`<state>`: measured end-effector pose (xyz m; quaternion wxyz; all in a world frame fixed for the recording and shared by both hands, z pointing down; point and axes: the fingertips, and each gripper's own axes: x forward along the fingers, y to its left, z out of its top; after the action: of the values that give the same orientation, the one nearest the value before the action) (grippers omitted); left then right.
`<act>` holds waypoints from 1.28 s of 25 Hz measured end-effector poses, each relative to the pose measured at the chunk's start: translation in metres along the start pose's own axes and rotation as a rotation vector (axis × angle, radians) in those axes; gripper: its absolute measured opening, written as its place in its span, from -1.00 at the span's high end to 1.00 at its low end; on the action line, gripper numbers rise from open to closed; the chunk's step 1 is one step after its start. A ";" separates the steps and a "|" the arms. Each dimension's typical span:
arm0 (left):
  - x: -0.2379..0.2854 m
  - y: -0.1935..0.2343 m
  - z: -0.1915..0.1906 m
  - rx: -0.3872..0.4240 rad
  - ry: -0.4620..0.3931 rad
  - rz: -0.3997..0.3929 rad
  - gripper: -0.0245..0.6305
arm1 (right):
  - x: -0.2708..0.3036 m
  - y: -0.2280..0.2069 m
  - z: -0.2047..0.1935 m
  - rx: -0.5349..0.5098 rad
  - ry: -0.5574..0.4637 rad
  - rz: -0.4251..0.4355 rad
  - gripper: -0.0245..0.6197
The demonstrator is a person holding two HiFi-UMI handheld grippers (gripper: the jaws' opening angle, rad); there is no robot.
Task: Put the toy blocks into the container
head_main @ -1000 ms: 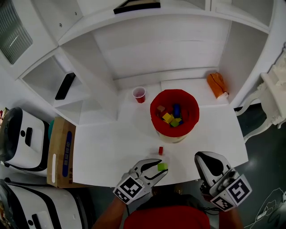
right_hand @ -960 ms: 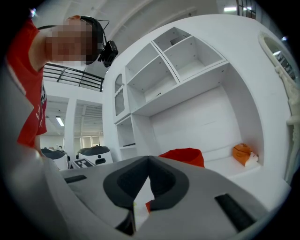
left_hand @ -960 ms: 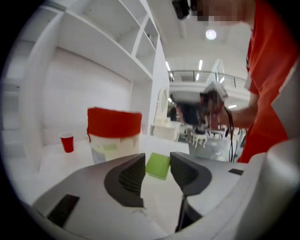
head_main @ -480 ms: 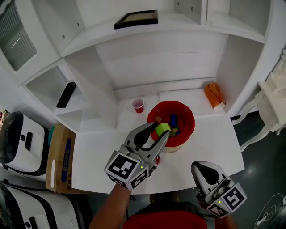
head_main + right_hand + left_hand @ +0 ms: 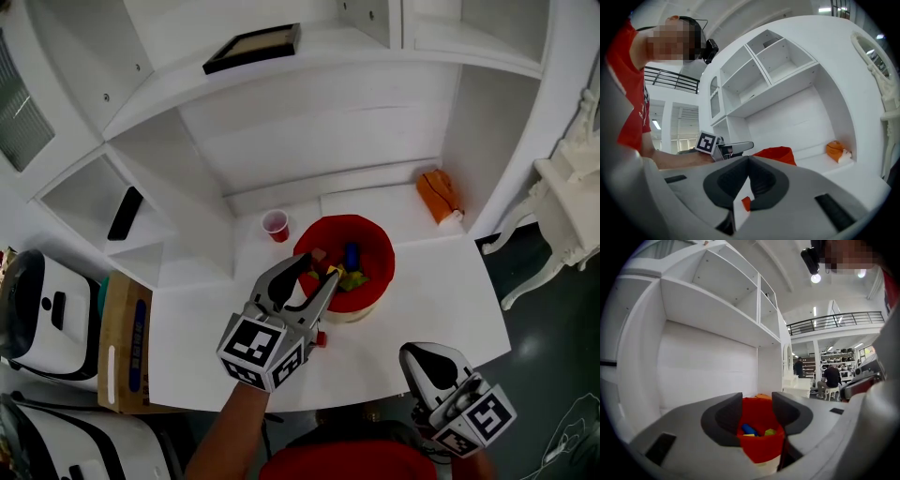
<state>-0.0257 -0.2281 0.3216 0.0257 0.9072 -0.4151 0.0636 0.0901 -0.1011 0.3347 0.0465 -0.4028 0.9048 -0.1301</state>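
Note:
The red container (image 5: pixel 373 242) stands mid-table with several blocks inside: a blue one (image 5: pixel 352 255), yellow, and a green one (image 5: pixel 352 279). My left gripper (image 5: pixel 321 268) hovers at the container's near-left rim; its jaws are opening and nothing is between them. In the left gripper view the container (image 5: pixel 759 446) shows through the gap of the left gripper (image 5: pixel 756 405), with the blue block (image 5: pixel 749 429) and green block (image 5: pixel 770 431) inside. A small red block (image 5: pixel 322 338) lies on the table below that gripper. My right gripper (image 5: pixel 424 351) is shut and empty at the table's front right.
A red cup (image 5: pixel 276 226) stands left of the container. An orange item (image 5: pixel 437 195) lies at the back right. Left of the table are a cardboard box (image 5: pixel 124 328) and white cases (image 5: pixel 42 300). White shelving (image 5: pixel 169 159) rises behind; a white chair (image 5: pixel 562 206) stands right.
My left gripper carried the green block up from the table's front edge to the container and let it go; the block now lies inside. The right gripper stayed low.

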 end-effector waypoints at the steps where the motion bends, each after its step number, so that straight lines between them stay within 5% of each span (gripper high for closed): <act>1: -0.006 -0.003 -0.001 0.017 0.004 -0.001 0.23 | 0.001 0.000 -0.001 0.002 0.003 0.005 0.89; 6: -0.044 -0.030 -0.042 0.093 0.130 -0.006 0.23 | 0.008 0.003 -0.010 0.018 0.019 0.032 0.89; 12: -0.057 -0.048 -0.150 0.067 0.343 -0.025 0.23 | 0.012 0.009 -0.018 0.020 0.044 0.058 0.89; 17: -0.050 -0.044 -0.197 0.033 0.434 -0.013 0.23 | 0.006 0.005 -0.019 0.017 0.056 0.039 0.89; 22: -0.044 -0.037 -0.219 0.003 0.480 0.003 0.23 | -0.002 0.000 -0.021 0.014 0.068 0.014 0.89; 26: -0.041 -0.033 -0.222 -0.002 0.482 0.022 0.55 | -0.005 -0.004 -0.023 0.014 0.077 -0.003 0.89; 32: -0.047 -0.047 -0.170 -0.031 0.354 -0.037 0.63 | -0.002 -0.005 -0.027 0.017 0.084 -0.001 0.89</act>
<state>-0.0362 -0.1451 0.4836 0.1135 0.8888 -0.3881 0.2156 0.0897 -0.0972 0.3621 0.0120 -0.3970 0.9046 -0.1546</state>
